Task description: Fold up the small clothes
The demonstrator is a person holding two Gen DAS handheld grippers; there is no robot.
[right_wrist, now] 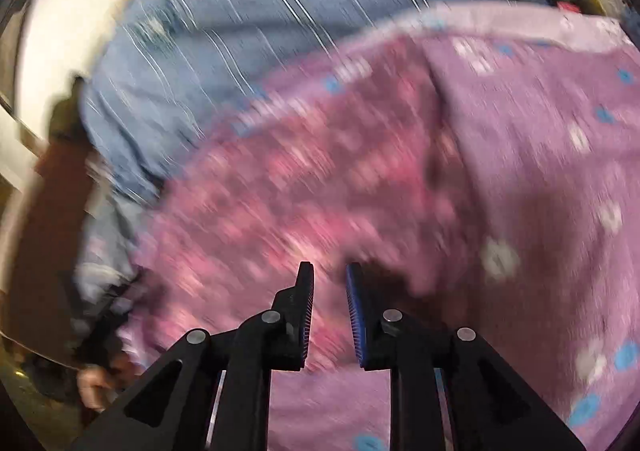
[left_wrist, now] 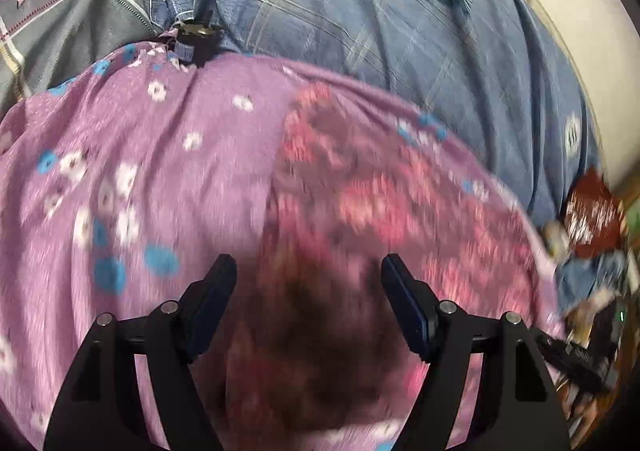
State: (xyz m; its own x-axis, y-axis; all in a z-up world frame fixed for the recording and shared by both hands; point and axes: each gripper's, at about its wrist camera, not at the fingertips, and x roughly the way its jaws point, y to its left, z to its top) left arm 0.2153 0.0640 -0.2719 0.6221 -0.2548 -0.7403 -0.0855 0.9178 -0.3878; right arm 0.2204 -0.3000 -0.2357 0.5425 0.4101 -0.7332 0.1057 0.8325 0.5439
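A small pink-and-red patterned garment (left_wrist: 360, 191) lies spread on a purple floral cloth (left_wrist: 140, 171). My left gripper (left_wrist: 308, 271) hovers low over the garment's near part, open wide, with nothing between its fingers. In the right wrist view the same pink garment (right_wrist: 300, 191) is smeared by motion, beside the purple cloth (right_wrist: 540, 171). My right gripper (right_wrist: 329, 275) is above the garment's near edge with its jaws drawn to a narrow slit. I see no cloth pinched between them.
Blue plaid bedding (left_wrist: 380, 31) lies beyond the purple cloth, with a grey star-print cloth (left_wrist: 60, 19) at the far left. A small dark clip-like thing (left_wrist: 192, 35) sits at the purple cloth's far edge. A red packet (left_wrist: 592, 215) and clutter crowd the right edge.
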